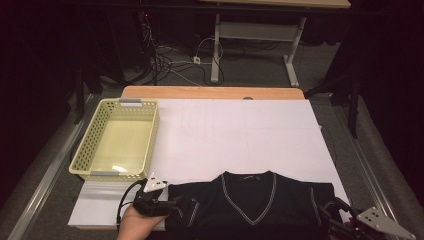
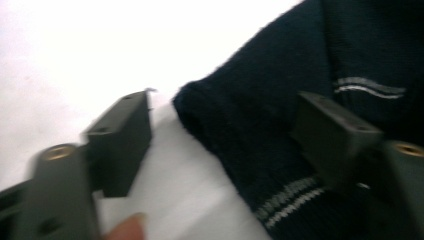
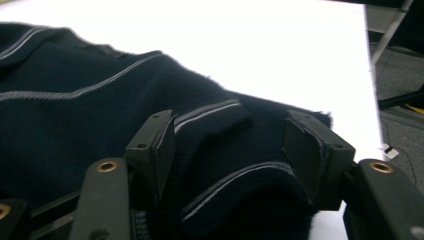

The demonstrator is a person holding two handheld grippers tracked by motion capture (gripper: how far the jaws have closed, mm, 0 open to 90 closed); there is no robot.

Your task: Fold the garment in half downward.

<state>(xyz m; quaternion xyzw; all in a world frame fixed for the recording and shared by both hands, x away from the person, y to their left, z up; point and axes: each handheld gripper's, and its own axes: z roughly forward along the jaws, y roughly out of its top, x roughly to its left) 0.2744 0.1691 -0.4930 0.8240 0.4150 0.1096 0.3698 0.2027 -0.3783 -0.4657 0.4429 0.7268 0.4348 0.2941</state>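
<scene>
A: High view first. Any writing?
B: None I can read. Dark sweater (image 1: 250, 205) lies flat at the near edge of the table (image 1: 240, 135), on the white sheet. V-neck collar faces the far side, body runs toward the person, so the neck-to-hem axis goes far to near. Shoulders span left to right. Pale double stripes along the neckline and armholes.
A: Tongs there?
B: Left tongs (image 1: 172, 202) at the sweater's left shoulder edge, hand (image 1: 137, 222) underneath. Right tongs (image 1: 332, 212) at the right shoulder corner. Yellow perforated basket (image 1: 117, 140) sits far left, well apart from the sweater.
A: Left gripper view?
B: Blurred. Left tongs (image 2: 222, 145) stand wide. One jaw is over the white sheet, the other over the knit. The rounded shoulder edge of the sweater (image 2: 280, 100) lies between them, pads not pressing. No label visible.
A: Right gripper view?
B: Right tongs (image 3: 230, 150) part-open, straddling a raised fold of the sweater (image 3: 100, 100) with its stripe. Can't tell if the pads actually pinch the cloth. No tag, no text.
</scene>
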